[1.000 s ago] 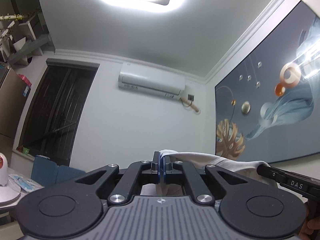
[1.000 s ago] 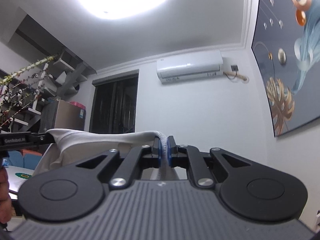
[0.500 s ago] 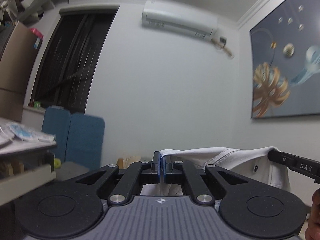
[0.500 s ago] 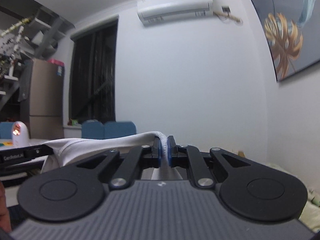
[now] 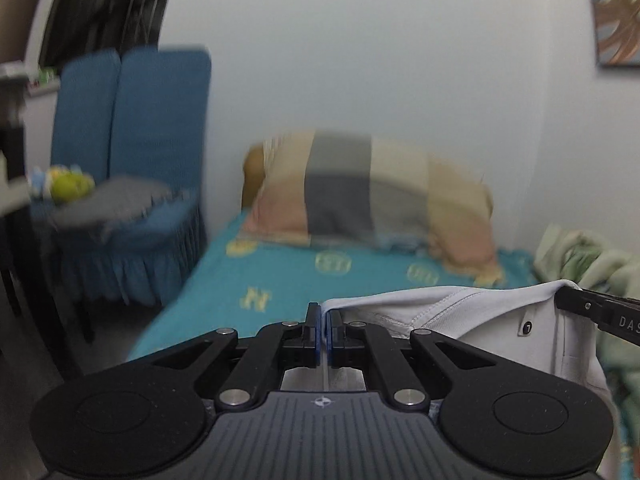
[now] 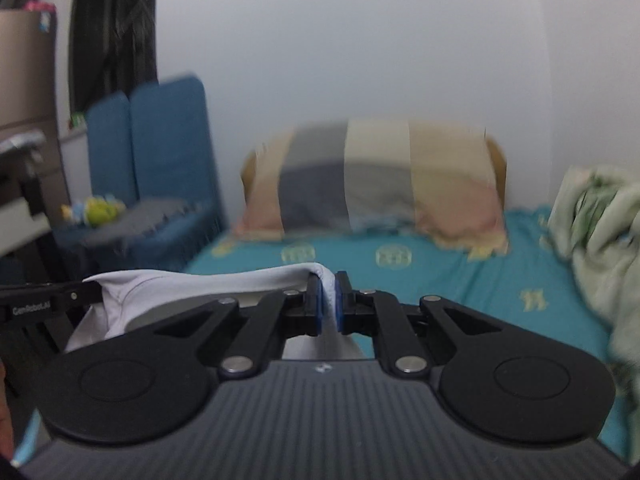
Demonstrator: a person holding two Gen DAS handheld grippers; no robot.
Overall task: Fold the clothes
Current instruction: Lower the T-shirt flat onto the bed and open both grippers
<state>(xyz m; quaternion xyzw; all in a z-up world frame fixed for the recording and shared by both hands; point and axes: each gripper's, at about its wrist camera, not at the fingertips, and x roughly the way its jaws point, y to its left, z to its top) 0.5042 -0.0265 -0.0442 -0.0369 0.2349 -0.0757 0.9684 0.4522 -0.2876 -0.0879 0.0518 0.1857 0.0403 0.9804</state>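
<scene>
A white garment point(image 5: 472, 312) with a seam and a small dark button hangs stretched between my two grippers. My left gripper point(image 5: 322, 322) is shut on one corner of its edge. My right gripper point(image 6: 328, 300) is shut on the other corner, and the white garment point(image 6: 192, 284) runs off to the left from it. Each view shows the other gripper's black fingers at the far end of the cloth, at the right edge in the left wrist view and the left edge in the right wrist view. The rest of the garment drops below the grippers, out of sight.
Ahead lies a bed with a teal sheet point(image 6: 460, 280), a striped pillow point(image 6: 372, 184) at its head against the white wall. A crumpled pale green blanket point(image 6: 600, 232) sits on the right. A blue chair point(image 5: 132, 168) with a grey cloth and a toy stands left.
Both grippers have tilted down from the ceiling and wall toward the bed, which has come into view. The white garment stays pinched and stretched between them.
</scene>
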